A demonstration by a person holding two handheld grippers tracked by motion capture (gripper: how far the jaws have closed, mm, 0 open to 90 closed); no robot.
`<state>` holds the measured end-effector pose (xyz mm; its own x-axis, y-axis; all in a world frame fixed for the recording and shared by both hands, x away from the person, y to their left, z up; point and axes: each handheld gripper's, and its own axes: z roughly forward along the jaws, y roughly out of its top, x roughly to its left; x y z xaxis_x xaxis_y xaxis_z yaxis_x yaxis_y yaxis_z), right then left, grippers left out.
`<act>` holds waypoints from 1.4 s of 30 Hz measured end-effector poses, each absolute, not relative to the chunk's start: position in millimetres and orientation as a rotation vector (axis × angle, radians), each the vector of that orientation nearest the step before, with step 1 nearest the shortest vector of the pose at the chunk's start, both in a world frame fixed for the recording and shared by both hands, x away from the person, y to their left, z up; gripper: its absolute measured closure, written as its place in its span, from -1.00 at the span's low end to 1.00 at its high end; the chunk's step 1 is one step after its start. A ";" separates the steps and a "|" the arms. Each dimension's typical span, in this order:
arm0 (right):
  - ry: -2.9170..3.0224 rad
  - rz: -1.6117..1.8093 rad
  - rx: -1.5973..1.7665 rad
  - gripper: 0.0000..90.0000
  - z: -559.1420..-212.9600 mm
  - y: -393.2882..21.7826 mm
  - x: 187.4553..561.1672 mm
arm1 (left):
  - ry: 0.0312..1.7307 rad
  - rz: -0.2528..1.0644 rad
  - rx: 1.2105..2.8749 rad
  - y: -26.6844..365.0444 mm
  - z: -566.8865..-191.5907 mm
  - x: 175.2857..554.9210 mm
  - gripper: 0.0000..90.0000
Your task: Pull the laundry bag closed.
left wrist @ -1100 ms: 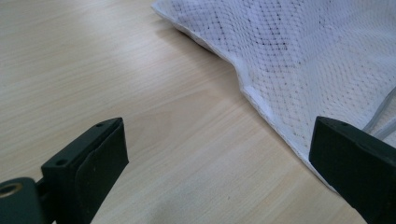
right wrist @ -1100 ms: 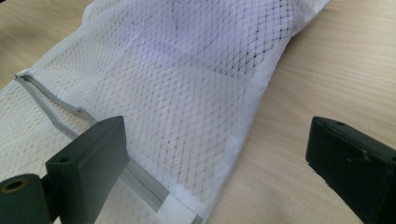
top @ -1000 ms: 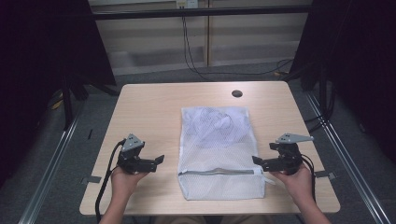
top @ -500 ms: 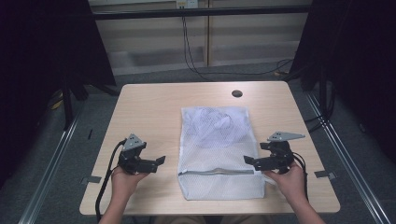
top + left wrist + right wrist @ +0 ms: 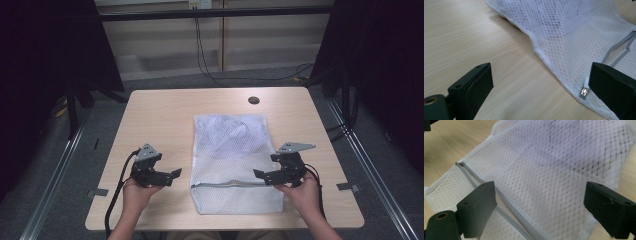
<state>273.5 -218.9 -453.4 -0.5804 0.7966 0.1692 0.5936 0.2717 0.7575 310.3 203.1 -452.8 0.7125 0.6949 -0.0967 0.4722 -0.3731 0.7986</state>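
Both spread wide, the left gripper [image 5: 172, 174] waits beside the mesh bag [image 5: 234, 159] and the right gripper [image 5: 260, 175] hangs over its zipper [image 5: 235, 184], probably to grab it.

The right gripper [image 5: 262, 175] has moved left since a second ago: then it sat at the right edge of the white mesh bag [image 5: 235, 150], with its jaws beside the bag's near right corner. Now its spread jaws reach in over the bag's near right part, above the grey zipper [image 5: 506, 205], and the hand [image 5: 302, 192] has followed it inward.
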 end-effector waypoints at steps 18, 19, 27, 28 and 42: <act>2.383 1.215 1.252 -0.75 -450.3 -180.5 284.6 | 0.872 0.280 2.046 199.1 -452.4 308.9 -0.88; 2.384 1.210 1.257 -0.76 -449.6 -178.2 285.0 | 0.874 0.281 2.045 199.2 -452.4 308.8 -0.88; 2.403 1.222 1.233 -0.74 -449.7 -164.1 287.5 | 0.875 0.282 2.039 201.5 -451.0 308.9 -0.88; 2.412 1.225 1.229 -0.74 -449.7 -160.9 287.9 | 0.875 0.284 2.039 201.9 -450.8 308.9 -0.88; 2.461 1.230 1.236 -0.68 -453.1 -143.4 291.7 | 0.877 0.279 2.038 205.8 -451.2 309.1 -0.88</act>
